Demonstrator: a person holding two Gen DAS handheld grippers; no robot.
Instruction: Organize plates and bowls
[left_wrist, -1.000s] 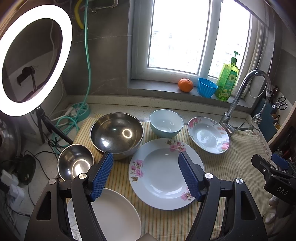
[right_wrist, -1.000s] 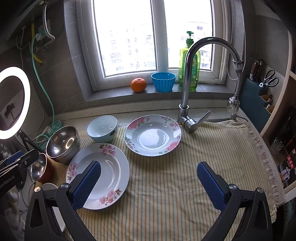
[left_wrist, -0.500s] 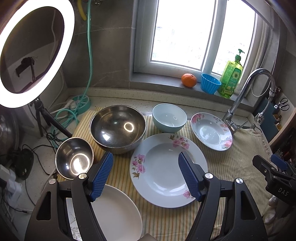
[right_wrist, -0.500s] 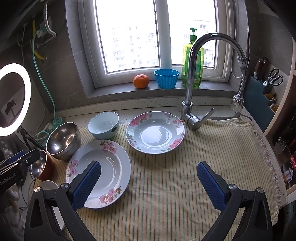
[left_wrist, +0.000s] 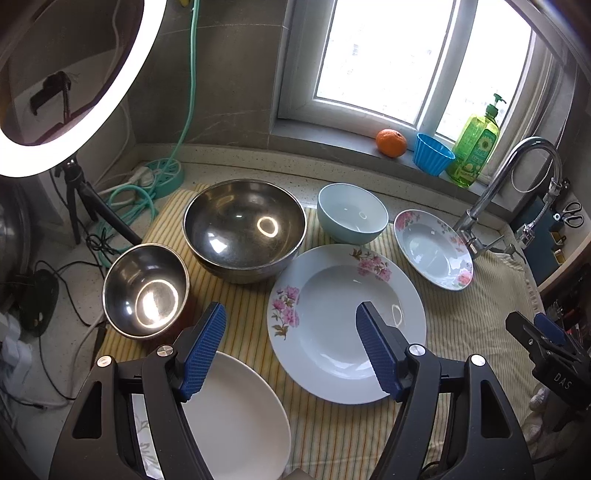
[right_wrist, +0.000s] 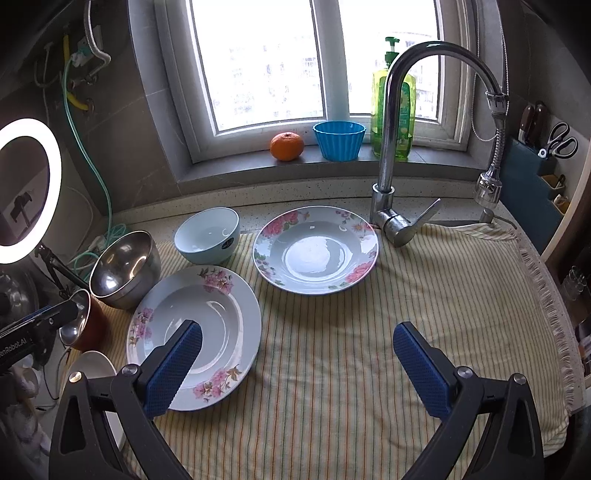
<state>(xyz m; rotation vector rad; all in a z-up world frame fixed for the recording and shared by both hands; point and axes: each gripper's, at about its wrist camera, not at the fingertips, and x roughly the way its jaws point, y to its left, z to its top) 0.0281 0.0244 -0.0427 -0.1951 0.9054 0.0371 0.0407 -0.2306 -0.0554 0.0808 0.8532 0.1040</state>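
On the striped yellow cloth (right_wrist: 424, 295) that covers the table, the dishes lie spread out. The large floral plate (left_wrist: 343, 325) sits near the front, with the smaller floral plate (left_wrist: 432, 251) behind it to the right, close to the chrome faucet (right_wrist: 391, 155). A pale blue bowl (left_wrist: 351, 214) stands between that plate and the large steel bowl (left_wrist: 243, 229). A smaller steel bowl (left_wrist: 146, 291) stands just left of the large one, at the cloth's edge, and a plain white plate (left_wrist: 236, 417) lies nearest, partly under the left gripper (left_wrist: 291, 350).

The left gripper hangs above the gap between the white plate and the large floral plate, its blue-padded fingers (left_wrist: 203, 350) spread wide and holding nothing. The right gripper (right_wrist: 295, 365) hovers over bare cloth beside the large floral plate, fingers (right_wrist: 421, 369) likewise wide apart and empty.

On the windowsill rest an orange (right_wrist: 287, 146), a blue cup (right_wrist: 339, 141) and a green soap bottle (right_wrist: 393, 110).
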